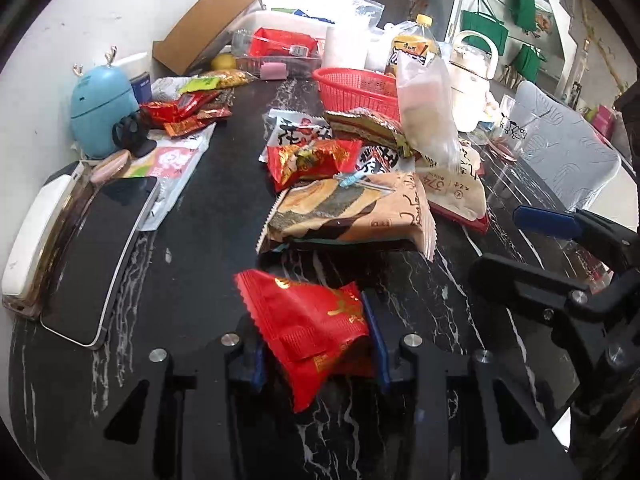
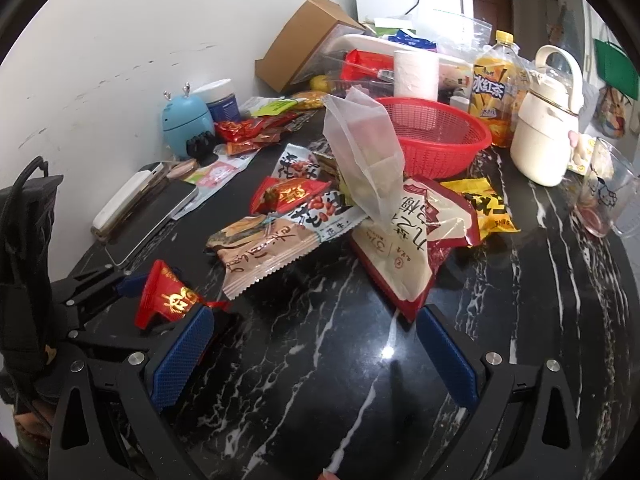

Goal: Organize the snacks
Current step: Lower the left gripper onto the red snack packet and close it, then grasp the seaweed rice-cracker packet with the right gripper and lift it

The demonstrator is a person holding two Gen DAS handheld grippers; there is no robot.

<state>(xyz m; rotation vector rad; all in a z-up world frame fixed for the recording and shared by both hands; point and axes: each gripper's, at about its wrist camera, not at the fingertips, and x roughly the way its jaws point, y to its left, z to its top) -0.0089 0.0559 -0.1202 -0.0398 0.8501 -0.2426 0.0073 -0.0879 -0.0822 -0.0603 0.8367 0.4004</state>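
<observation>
Red packet, left wrist view: a small crinkled red foil snack packet (image 1: 316, 328) sits pinched between the left gripper (image 1: 318, 350) pads, low over the black marbled tabletop (image 1: 200, 248) (probably singled out from the pile).
Red basket, left wrist view: the red plastic mesh basket (image 1: 356, 90) stands beyond the heap, a likely destination.
Right gripper, right wrist view: the right gripper (image 2: 316, 360) hangs spread wide over bare marble, grasping nothing, apparently waiting.

Red pkt's (image 1: 312, 328) lower end behind pads.

Left gripper (image 1: 316, 344) is pinching a red packet (image 1: 312, 328); right gripper (image 2: 316, 356) is hovering, jaws standing wide apart.
</observation>
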